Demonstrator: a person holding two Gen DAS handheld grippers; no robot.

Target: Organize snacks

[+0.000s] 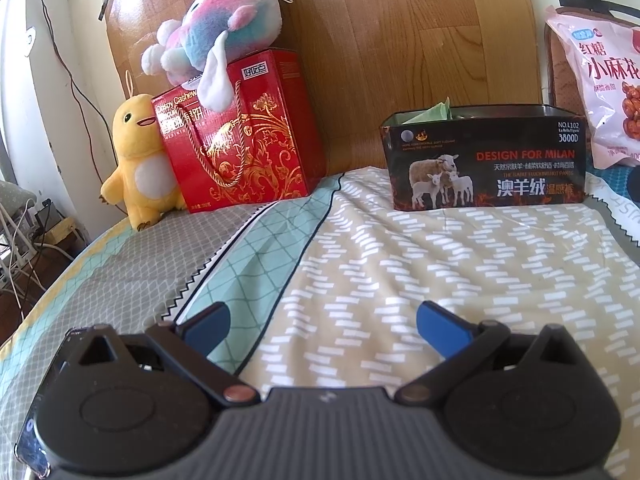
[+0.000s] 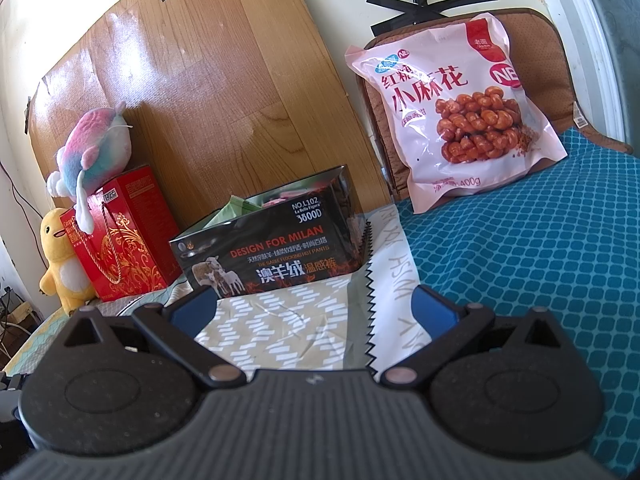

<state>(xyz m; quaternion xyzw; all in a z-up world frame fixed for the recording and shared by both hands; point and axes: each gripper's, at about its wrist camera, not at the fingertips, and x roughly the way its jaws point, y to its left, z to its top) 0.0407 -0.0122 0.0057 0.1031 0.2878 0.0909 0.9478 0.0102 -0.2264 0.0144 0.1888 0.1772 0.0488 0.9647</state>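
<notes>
A black open box (image 1: 486, 156) with sheep pictures stands on the bed against the wooden headboard; green packets (image 1: 434, 114) show inside it. It also shows in the right wrist view (image 2: 272, 248). A pink snack bag (image 2: 456, 116) of fried twists leans upright at the back right on a teal pillow (image 2: 540, 260); its edge shows in the left wrist view (image 1: 608, 80). My left gripper (image 1: 322, 328) is open and empty above the bedsheet, well short of the box. My right gripper (image 2: 312, 308) is open and empty, in front of the box and left of the bag.
A red gift box (image 1: 244, 136) with rope handles stands at the back left, a pastel plush (image 1: 216, 40) on top and a yellow plush (image 1: 138, 160) beside it. The bed's left edge drops to cables on the floor (image 1: 24, 240). A brown cushion (image 2: 532, 60) backs the bag.
</notes>
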